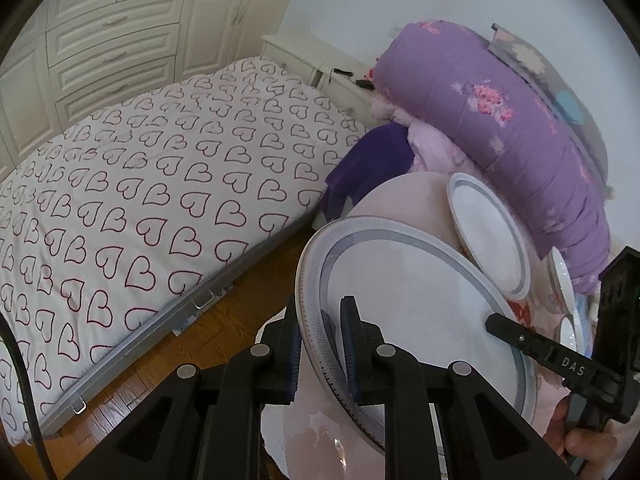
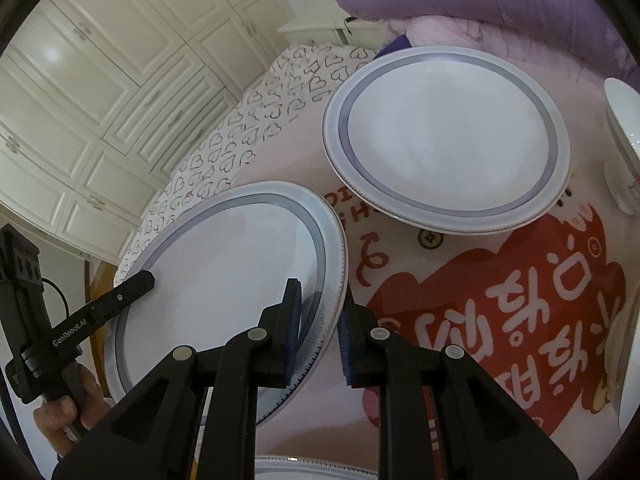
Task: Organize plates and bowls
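A white plate with a grey-blue rim band (image 1: pixel 404 304) is held tilted above the pink cloth, gripped from both sides. My left gripper (image 1: pixel 320 344) is shut on its rim, one finger on each face. My right gripper (image 2: pixel 320 332) is shut on the opposite rim of the same plate (image 2: pixel 224 280). A second matching plate (image 2: pixel 444 136) lies flat on the cloth beyond; in the left wrist view it shows as a smaller plate (image 1: pixel 488 232). A white bowl (image 2: pixel 624 148) stands at the right edge. Each gripper sees the other gripper's finger over the plate.
The pink cloth with a red cartoon print (image 2: pixel 480 300) covers the work surface. A rolled purple quilt (image 1: pixel 500 120) lies behind it. A bed with a heart-print sheet (image 1: pixel 140 192) is on the left, over wooden floor (image 1: pixel 224 320). More white dishes (image 1: pixel 568 308) sit at the right; another rim (image 2: pixel 304 468) shows at the bottom.
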The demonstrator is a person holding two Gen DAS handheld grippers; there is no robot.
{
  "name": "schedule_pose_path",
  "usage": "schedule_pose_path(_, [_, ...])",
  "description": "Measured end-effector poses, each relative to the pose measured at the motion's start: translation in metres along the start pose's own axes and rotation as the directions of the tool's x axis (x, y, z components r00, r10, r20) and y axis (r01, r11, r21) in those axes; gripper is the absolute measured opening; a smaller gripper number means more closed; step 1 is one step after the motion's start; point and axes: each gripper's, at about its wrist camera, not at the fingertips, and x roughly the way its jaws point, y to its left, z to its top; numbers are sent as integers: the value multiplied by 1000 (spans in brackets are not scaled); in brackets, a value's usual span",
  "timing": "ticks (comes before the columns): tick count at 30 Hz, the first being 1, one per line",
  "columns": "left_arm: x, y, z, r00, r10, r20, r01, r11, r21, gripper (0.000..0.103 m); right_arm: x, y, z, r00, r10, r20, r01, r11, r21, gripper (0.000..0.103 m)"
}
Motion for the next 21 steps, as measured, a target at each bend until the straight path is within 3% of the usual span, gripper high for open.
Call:
schedule_pose_path(12, [-51,-18,-22,997,-53,52,51,998,38,14,-54,2,-17,995,1,100,0,1000,-18,17])
schedule_pose_path(21, [-96,-43,-65,992,-106,71,99,990,102,14,-116,-7,-59,982,-9,189,12,1000,-15,17])
